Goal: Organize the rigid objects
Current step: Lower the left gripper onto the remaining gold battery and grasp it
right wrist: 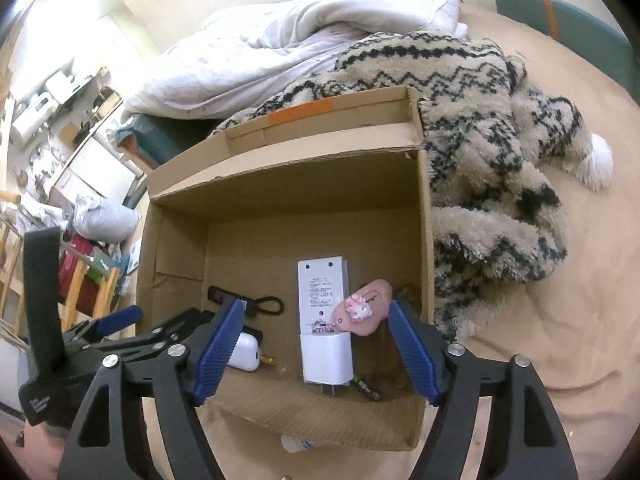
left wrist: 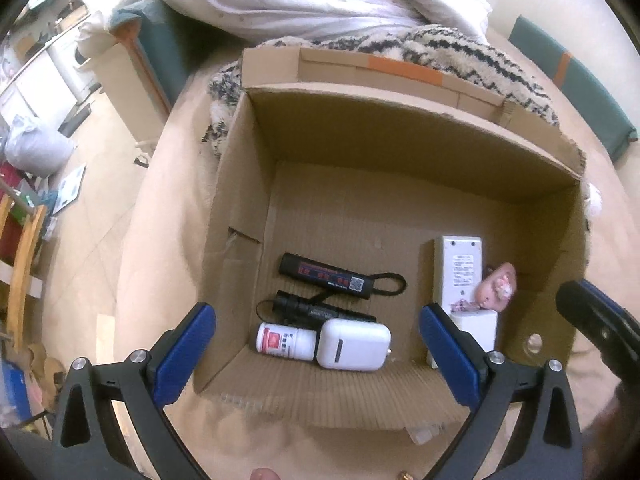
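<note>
Cardboard box (left wrist: 256,168), open-topped, on a beige bed surface; holds all the rigid items in view.

Left gripper (left wrist: 316,356): jaws wide apart, nothing held; between and just beyond them lie a white pill bottle (left wrist: 284,340), a white case (left wrist: 354,344), a black torch (left wrist: 320,309) and a black cylinder with wrist loop (left wrist: 328,277).

Right gripper (right wrist: 316,354): jaws wide apart, nothing held; between them a white charger (right wrist: 327,356), touching a white power strip (right wrist: 322,290) beyond it; a pink clip (right wrist: 366,308) rests across both, toward the right jaw.

Risks: a descending jaw may catch the box's near wall; the clip, perched loosely, would likely slide off if the charger is nudged; the two grippers sit near each other and could collide.

Obscured: a small dark battery-like item (right wrist: 366,389) beside the charger prongs, identity uncertain; labels illegible; a pale object under the box's near edge, cut off.
</note>
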Demonstrator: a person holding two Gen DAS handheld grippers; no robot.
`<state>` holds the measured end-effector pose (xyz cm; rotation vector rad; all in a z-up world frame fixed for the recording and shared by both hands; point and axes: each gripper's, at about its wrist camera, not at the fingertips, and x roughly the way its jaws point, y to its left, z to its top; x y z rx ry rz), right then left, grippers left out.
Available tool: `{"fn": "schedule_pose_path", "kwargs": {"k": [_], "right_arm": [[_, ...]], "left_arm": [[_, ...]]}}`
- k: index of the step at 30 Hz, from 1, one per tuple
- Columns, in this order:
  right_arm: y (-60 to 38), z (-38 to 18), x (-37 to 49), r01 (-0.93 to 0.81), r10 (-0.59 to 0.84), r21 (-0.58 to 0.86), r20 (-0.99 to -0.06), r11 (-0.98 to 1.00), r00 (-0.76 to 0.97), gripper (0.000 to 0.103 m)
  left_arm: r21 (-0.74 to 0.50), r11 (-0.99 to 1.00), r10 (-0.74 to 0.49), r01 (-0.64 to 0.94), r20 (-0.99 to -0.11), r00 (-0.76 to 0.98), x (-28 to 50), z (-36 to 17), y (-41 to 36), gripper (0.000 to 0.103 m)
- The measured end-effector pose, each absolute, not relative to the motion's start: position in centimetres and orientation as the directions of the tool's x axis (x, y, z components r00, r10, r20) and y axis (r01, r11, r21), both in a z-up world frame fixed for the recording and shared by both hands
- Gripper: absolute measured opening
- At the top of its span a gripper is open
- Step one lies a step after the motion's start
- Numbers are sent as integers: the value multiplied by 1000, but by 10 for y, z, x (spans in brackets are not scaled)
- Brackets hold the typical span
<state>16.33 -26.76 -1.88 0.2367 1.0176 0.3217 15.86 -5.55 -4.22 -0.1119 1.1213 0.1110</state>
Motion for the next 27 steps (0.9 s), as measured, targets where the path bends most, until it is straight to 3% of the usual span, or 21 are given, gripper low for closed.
{"fn": "schedule_pose_path", "kwargs": {"k": [16,24,27], "right_arm": [[-298,-15,133,-84,398,408,-793,909,461,82],[-302,-25,120,-54,389,406,-819,912,421,82],[-303,-27,122,-46,382,402,-824,915,419,82]], "left_arm": [[-89,984,-23,-152,-921,390,90,-47,-53,101],[-114,993,-107,-13,-957,269,63,-85,-101,101],[-84,984,-116,155,-970,212,57,-100,-137,101]]}}
